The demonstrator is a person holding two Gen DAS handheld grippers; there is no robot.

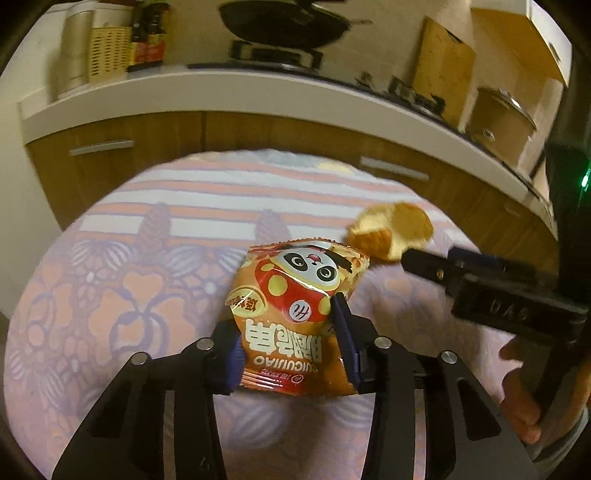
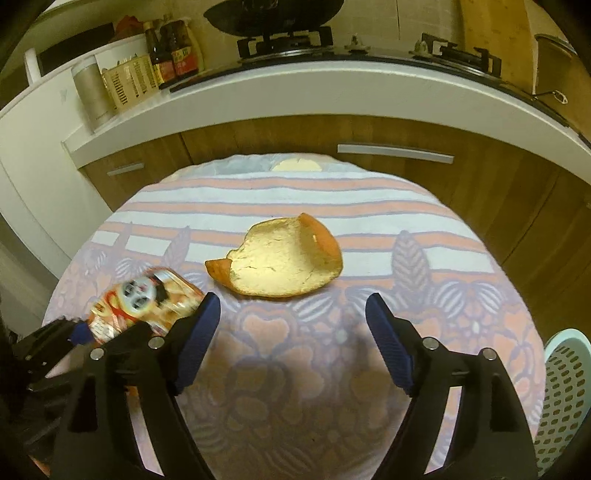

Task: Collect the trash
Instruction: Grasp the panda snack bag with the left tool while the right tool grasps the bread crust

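My left gripper (image 1: 291, 332) is shut on an orange snack packet (image 1: 299, 314) with a panda face, held above the cloth-covered table (image 1: 110, 258). The packet also shows blurred at the left of the right wrist view (image 2: 144, 306). A large piece of orange peel (image 2: 280, 258) lies pith side up on the table's middle; it also shows in the left wrist view (image 1: 391, 229). My right gripper (image 2: 293, 325) is open and empty, just short of the peel. It shows from the side in the left wrist view (image 1: 436, 264).
A white perforated basket (image 2: 561, 391) stands at the table's right edge. Behind the table runs a kitchen counter (image 2: 332, 92) with wooden cabinets, a gas stove with a wok (image 2: 273, 14), sauce bottles (image 2: 170, 51) and a pot (image 1: 502, 118).
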